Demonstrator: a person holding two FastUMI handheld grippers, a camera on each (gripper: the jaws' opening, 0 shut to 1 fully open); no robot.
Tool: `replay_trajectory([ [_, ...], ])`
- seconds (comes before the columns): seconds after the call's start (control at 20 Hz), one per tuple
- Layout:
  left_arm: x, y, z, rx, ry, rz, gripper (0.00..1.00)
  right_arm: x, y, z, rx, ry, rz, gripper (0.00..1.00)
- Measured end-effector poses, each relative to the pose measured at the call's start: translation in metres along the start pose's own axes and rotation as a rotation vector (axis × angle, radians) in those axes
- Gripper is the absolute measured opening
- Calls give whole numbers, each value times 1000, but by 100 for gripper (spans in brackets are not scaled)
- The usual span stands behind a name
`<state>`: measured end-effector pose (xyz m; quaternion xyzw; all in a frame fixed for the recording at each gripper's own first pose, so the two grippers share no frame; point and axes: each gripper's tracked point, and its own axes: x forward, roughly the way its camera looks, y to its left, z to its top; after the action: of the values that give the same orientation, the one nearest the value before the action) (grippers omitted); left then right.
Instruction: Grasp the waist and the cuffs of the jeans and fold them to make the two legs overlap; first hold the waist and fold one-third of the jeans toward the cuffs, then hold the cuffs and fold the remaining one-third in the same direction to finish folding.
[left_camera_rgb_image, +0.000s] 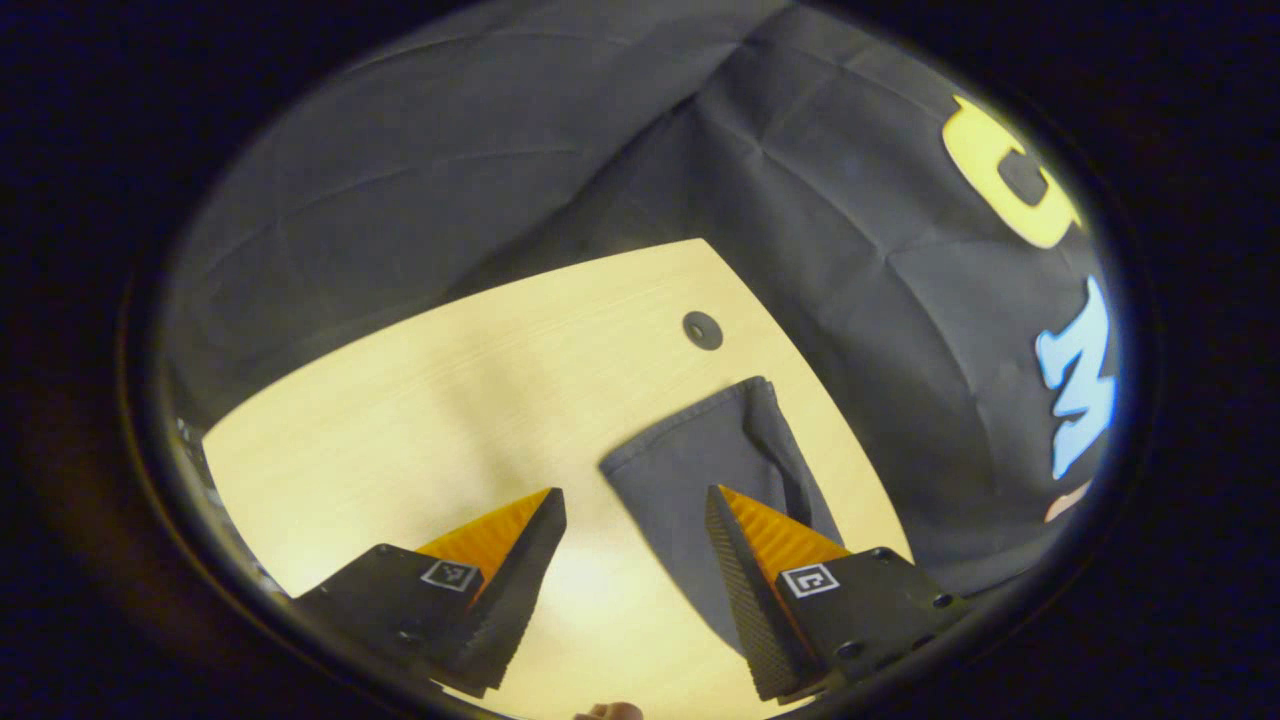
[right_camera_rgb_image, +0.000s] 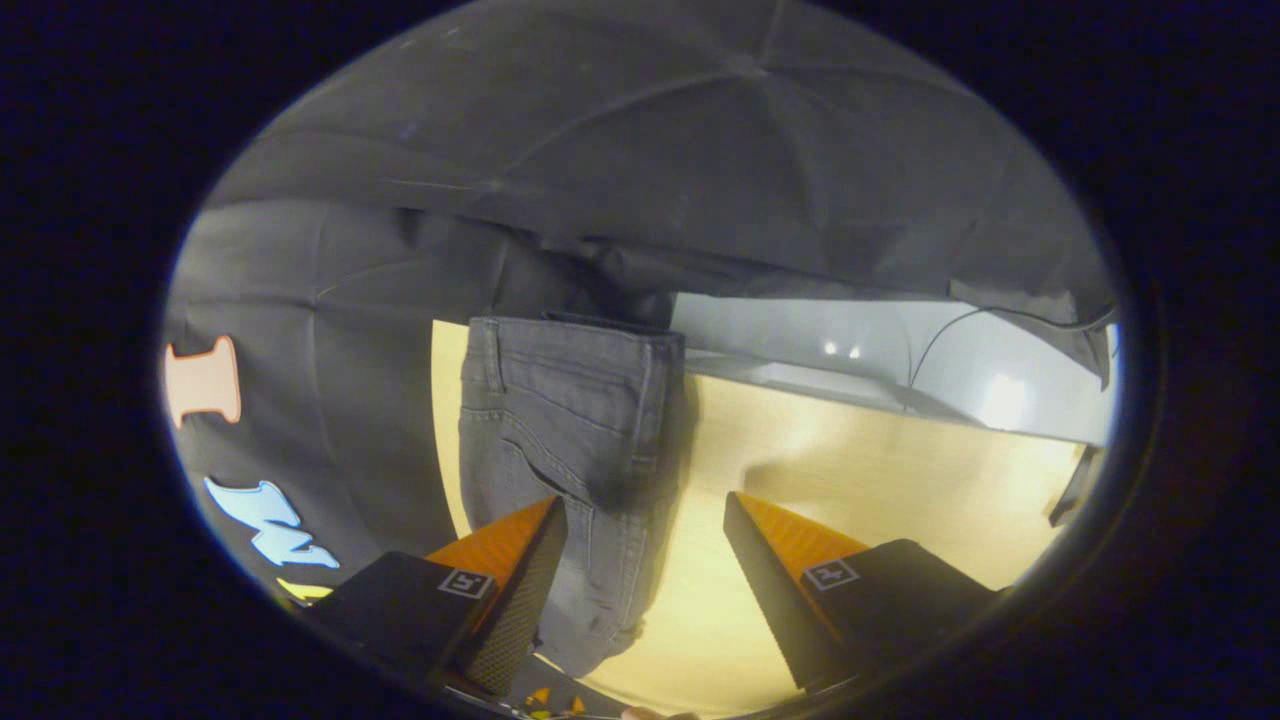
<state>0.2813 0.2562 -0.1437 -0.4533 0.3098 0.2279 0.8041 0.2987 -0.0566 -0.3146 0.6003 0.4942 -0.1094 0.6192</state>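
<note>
fingers (left_camera_rgb_image: 735, 560) of both grippers apart above jeans (right_camera_rgb_image: 565, 430) on table (left_camera_rgb_image: 450, 400).

Pale wooden table (left_camera_rgb_image: 420, 400) under dark jeans (right_camera_rgb_image: 565, 420)

Warm, fairly bright light falls from overhead onto the wooden table (left_camera_rgb_image: 480, 390), which glows pale yellow, with a soft glare patch near the bottom between the left gripper (left_camera_rgb_image: 633, 500) fingers. The dark jeans (right_camera_rgb_image: 570, 440) soak up light and lose detail in their folds, throwing a soft shadow onto the wood beside them. In the right gripper view, two small bright reflections sit on the white panel (right_camera_rgb_image: 850, 350) behind the table. Both views bend strongly at the edges, straight table lines curving, and the rims go dim and slightly soft.
</note>
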Motion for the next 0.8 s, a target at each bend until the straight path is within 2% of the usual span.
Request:
replay_trajectory([
  [0.05, -14, 19, -4, -18, -8, 12, 100, 5, 2, -4, 5, 10, 0, 95],
  [0.1, -34, 51, -8, -30, -14, 31, 94, 11, 3, -8, 6, 17, 1, 96],
  [0.25, -79, 110, -30, -103, -50, 66, 94, 37, 15, -22, 44, 32, -10, 95],
  [0.35, -108, 149, -60, -168, -48, 78, 94, 49, 28, -17, 117, -17, -12, 83],
  [0.5, -128, 208, -128, -272, 16, 135, 94, 49, 18, -15, 167, -9, -49, 75],
  [0.6, -135, 225, -162, -356, 53, 149, 94, 45, 13, -16, 127, 4, -52, 57],
  [0.7, -134, 230, -183, -417, 74, 146, 94, 46, 7, -17, 70, -7, -56, 55],
  [0.75, -136, 230, -190, -429, 79, 145, 94, 45, 5, -16, 40, -21, -55, 41],
  [0.8, -137, 229, -193, -428, 78, 143, 94, 46, 4, -17, 8, -36, -55, 35],
])
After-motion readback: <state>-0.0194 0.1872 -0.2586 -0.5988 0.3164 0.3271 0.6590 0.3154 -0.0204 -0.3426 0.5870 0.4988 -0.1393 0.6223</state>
